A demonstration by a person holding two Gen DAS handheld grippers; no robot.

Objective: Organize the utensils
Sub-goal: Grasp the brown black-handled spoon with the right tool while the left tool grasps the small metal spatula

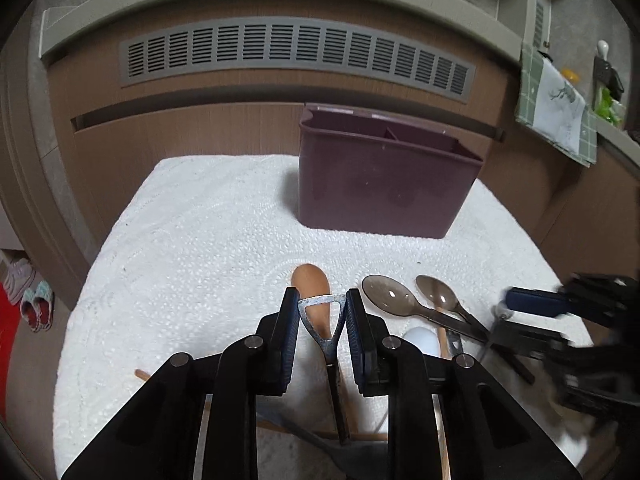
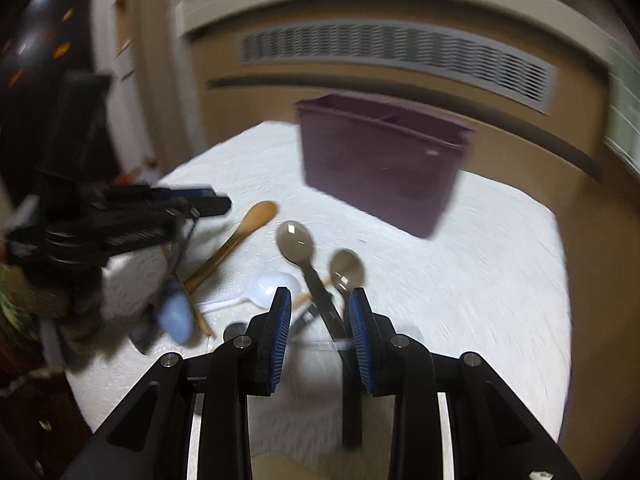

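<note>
Between the left tool's (image 1: 322,304) closed pads, a metal peeler (image 1: 322,320) (seemingly lifted); right tool (image 2: 320,310) open, empty.

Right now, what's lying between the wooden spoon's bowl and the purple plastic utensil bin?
Nothing: only bare white textured cloth separates the wooden spoon from the purple plastic utensil bin, clearest in the left wrist view.
</note>
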